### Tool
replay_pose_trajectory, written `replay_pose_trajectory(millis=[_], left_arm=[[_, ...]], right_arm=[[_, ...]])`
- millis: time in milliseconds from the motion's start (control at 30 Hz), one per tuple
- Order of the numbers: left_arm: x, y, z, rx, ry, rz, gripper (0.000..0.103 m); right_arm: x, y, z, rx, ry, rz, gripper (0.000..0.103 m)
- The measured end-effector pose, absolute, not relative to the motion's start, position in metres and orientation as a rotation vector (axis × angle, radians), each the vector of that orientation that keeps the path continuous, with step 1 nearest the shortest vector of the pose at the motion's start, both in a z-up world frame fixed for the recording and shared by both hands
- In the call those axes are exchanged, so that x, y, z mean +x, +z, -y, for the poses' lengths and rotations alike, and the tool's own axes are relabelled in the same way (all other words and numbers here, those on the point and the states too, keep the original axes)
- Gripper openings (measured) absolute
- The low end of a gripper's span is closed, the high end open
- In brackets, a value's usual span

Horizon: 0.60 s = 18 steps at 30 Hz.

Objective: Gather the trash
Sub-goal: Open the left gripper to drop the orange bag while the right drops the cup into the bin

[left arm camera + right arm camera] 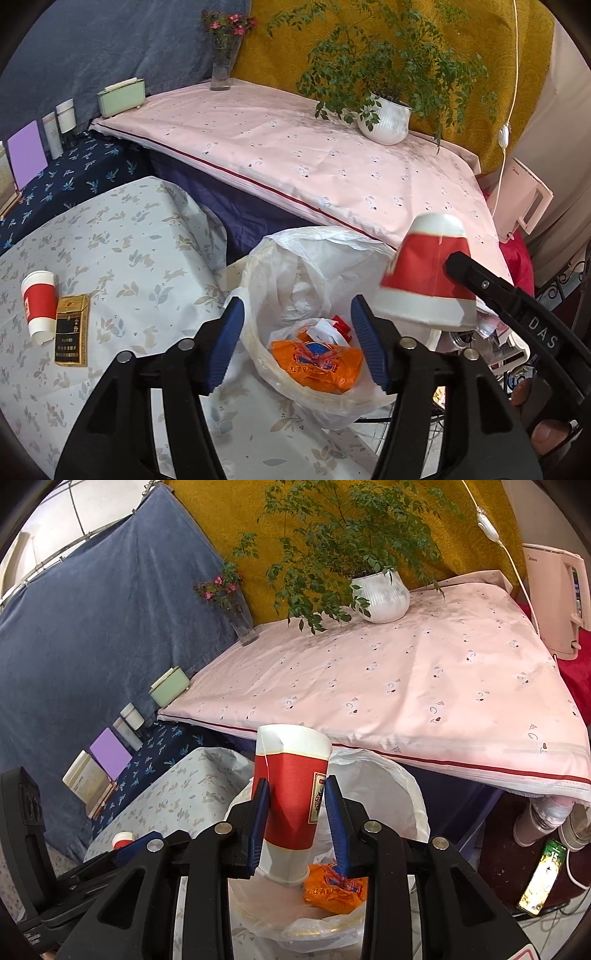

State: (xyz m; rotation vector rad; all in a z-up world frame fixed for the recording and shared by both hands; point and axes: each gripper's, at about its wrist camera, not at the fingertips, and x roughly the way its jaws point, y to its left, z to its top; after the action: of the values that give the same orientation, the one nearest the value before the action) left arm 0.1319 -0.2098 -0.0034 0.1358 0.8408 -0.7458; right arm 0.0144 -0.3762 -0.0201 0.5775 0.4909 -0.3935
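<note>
Right tongs (297,823) clamping paper cup (291,797) above trash-filled bin (413,801)

Red paper cup (428,273) above lined bin (258,354)

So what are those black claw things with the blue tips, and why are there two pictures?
They are grabbing tools, one in each of a person's hands, with a camera on each looking along its fingers. That is why there are two pictures.

The left gripper has open fingers with nothing between them, above a bin lined with a white bag. An orange wrapper lies inside.

The right gripper squeezes a dented red and white paper cup above that same bin.

On the leaf-patterned cloth beside the bin wait another paper cup and a black and gold pack. Further back, the pink cloth holds a potted plant.
</note>
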Motion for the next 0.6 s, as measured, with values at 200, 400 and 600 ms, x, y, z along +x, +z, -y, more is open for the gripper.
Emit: replay_pose_trajectory(millis=[200, 400, 600], left_arm=[[0.136, -0.003, 0.195, 0.126, -0.708, -0.835, 0.066], [0.141, -0.001, 0.175, 0.1, -0.665, -0.828, 0.074], [0.146, 0.001, 0.148, 0.07, -0.613, -0.819, 0.078]], right_arm=[[0.02, -0.016, 0.364, 0.553, -0.383, -0.497, 0.032], [0.021, -0.007, 0.35, 0.536, -0.362, -0.487, 0.041], [0.028, -0.001, 0.329, 0.506, -0.333, -0.495, 0.046]])
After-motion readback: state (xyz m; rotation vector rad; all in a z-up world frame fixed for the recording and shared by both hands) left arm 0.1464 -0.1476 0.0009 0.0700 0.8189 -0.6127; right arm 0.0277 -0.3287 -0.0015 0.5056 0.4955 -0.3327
